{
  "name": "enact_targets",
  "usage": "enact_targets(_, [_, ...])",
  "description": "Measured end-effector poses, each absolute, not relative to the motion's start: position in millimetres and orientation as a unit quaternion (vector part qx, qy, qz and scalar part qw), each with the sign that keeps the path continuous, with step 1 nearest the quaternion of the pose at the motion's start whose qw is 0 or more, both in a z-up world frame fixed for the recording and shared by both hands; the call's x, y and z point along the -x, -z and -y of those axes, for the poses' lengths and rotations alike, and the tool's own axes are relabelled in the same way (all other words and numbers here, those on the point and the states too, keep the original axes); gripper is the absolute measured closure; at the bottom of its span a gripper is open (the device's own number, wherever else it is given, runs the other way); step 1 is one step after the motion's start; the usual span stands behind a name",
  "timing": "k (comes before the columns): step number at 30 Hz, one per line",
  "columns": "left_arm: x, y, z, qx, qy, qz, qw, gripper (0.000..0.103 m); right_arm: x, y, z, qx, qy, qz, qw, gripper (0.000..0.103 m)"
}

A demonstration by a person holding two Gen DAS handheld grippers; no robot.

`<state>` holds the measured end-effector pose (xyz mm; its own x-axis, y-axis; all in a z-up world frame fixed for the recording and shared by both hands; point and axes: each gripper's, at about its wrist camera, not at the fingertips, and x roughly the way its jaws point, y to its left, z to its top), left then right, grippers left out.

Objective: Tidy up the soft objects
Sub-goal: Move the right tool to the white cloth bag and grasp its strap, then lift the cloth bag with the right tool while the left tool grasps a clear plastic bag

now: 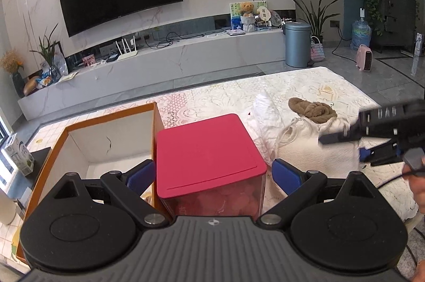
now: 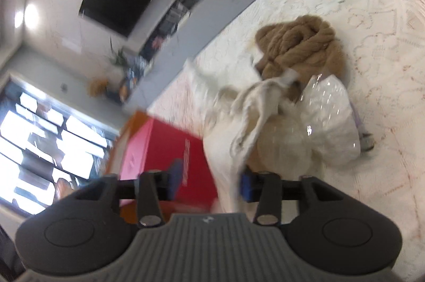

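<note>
Soft things piled on the table (image 1: 202, 98), right of the red box (image 1: 209, 149).

Left gripper (image 1: 213, 171) gapes wide astride the box, not gripping. Right gripper (image 2: 209, 179) half open; white cloth (image 2: 225, 149) between its fingers, grip unclear. Brown yarn (image 2: 297, 45) lies far.

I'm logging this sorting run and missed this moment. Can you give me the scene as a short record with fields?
surface: table under a white lace cloth
containers: open orange-edged box; red-lidded box beside it
soft items: brown yarn bundle; white cloth; clear plastic bag
left hand-held gripper: open, fingers either side of the red-lidded box
right hand-held gripper: open, at the white cloth
</note>
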<state>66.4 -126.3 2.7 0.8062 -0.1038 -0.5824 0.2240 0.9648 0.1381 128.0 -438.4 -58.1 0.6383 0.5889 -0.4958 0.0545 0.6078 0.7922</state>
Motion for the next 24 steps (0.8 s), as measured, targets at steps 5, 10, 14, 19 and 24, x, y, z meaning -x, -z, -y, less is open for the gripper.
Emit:
enact_targets(5, [-65.2, -3.5, 121.8, -0.096, 0.083, -0.306, 0.944, 0.000, -127.0, 53.7, 448.8, -0.401, -0.150, -0.383, 0.819, 0.044])
enact_targets(10, [-66.0, -2.1, 119.3, -0.093, 0.079, -0.313, 0.942, 0.000, -115.2, 43.1, 432.4, -0.381, -0.216, -0.379, 0.815, 0.051])
enact_targets(14, [-68.1, -1.6, 118.3, -0.088, 0.082, -0.321, 0.939, 0.000, -131.0, 47.6, 412.5, -0.356, -0.202, -0.407, 0.816, 0.052])
enact_targets(19, [-63.1, -2.1, 122.8, -0.100, 0.089, -0.315, 0.940, 0.000, -141.1, 59.2, 394.3, -0.297, -0.161, -0.440, 0.832, 0.097])
enact_targets(24, [-60.4, 2.3, 136.7, -0.125, 0.130, -0.315, 0.932, 0.000, -120.2, 32.0, 408.8, -0.291, -0.172, -0.391, 0.856, 0.100])
